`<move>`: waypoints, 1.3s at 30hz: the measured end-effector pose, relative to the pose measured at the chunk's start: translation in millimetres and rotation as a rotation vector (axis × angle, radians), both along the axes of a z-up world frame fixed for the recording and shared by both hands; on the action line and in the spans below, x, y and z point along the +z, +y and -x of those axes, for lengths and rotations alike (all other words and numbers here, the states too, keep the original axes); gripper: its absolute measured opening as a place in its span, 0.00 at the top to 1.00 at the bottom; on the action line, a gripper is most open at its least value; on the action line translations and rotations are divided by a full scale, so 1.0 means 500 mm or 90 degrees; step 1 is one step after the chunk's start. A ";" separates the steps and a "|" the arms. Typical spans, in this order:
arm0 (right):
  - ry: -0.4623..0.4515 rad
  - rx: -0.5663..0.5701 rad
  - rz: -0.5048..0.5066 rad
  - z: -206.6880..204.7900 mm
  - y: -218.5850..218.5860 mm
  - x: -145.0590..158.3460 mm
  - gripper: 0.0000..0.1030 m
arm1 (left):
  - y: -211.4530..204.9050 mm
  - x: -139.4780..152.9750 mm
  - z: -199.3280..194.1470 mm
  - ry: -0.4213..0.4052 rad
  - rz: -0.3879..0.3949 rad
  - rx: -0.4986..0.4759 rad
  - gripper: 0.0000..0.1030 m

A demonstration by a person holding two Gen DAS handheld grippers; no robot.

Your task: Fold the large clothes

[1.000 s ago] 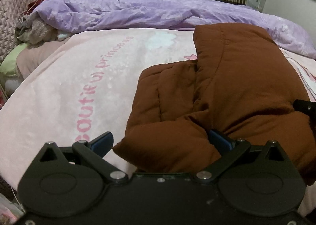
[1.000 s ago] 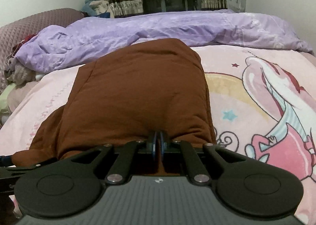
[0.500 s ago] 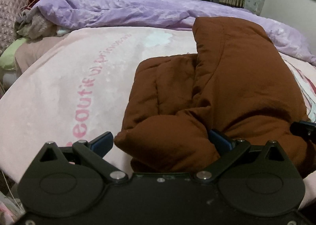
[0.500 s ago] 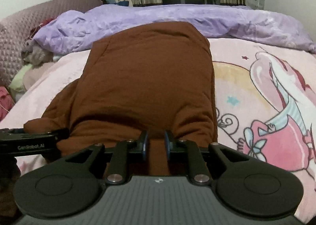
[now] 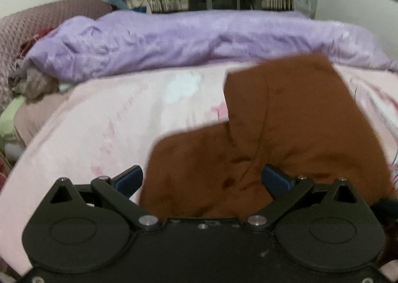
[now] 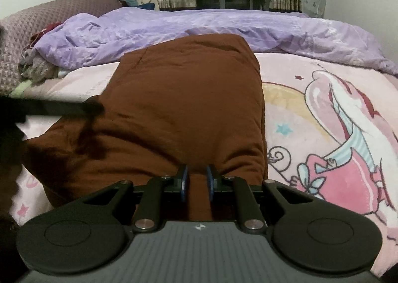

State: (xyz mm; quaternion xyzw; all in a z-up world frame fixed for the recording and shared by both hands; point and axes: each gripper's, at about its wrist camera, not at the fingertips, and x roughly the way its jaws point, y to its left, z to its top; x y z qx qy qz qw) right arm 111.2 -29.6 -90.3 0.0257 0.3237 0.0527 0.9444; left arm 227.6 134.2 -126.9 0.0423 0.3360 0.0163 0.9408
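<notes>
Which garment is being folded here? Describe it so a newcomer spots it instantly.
On the pink cartoon blanket, in front of the purple duvet, lies a padded brown jacket. It is the only plain, rust-brown item, bulky and quilted, right at the gripper tips.

We could read no text, label, brand or number in either view. The pink blanket [image 5: 119,119] carried faint pink lettering toward its left edge in the left wrist view, but blur left it illegible to us. In the right wrist view the brown jacket [image 6: 184,109] covered that stretch.
</notes>
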 end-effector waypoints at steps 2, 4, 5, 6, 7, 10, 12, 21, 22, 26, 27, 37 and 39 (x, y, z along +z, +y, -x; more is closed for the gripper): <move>-0.008 0.011 0.026 0.004 0.011 0.011 0.82 | 0.000 -0.029 0.005 0.011 -0.007 0.015 0.00; -0.008 0.015 0.042 0.005 0.019 0.030 0.81 | 0.012 -0.017 0.009 0.015 0.006 0.019 0.00; -0.010 0.012 0.040 0.002 0.020 0.042 0.81 | 0.017 -0.006 0.009 0.022 0.008 0.020 0.00; -0.021 0.015 0.036 -0.003 0.019 0.058 0.81 | 0.023 0.016 0.007 0.020 0.006 0.023 0.00; -0.038 0.022 0.033 -0.009 0.017 0.075 0.80 | 0.025 0.038 0.006 0.007 0.002 0.026 0.00; -0.107 0.012 0.039 -0.042 0.010 0.126 0.67 | 0.036 0.114 -0.004 -0.072 0.010 0.044 0.00; -0.155 -0.012 0.020 -0.082 -0.002 0.152 0.67 | 0.043 0.142 -0.026 -0.112 0.034 0.052 0.00; -0.063 -0.054 -0.103 -0.312 -0.024 -0.024 0.67 | 0.029 -0.079 -0.162 -0.035 0.063 0.048 0.00; -0.027 -0.055 -0.103 -0.328 -0.022 -0.063 0.68 | 0.046 -0.102 -0.163 -0.025 0.107 0.058 0.00; -0.028 -0.046 -0.154 -0.329 -0.047 -0.051 0.65 | 0.084 -0.090 -0.164 -0.025 0.169 0.067 0.00; -0.018 -0.045 -0.153 -0.332 -0.048 -0.058 0.65 | 0.082 -0.097 -0.165 -0.018 0.165 0.068 0.00; 0.003 -0.042 -0.107 -0.329 -0.023 -0.018 0.65 | 0.061 -0.037 -0.171 -0.006 0.105 0.083 0.00; -0.024 -0.033 -0.072 -0.302 -0.014 0.024 0.64 | 0.047 0.010 -0.140 -0.030 0.075 0.082 0.00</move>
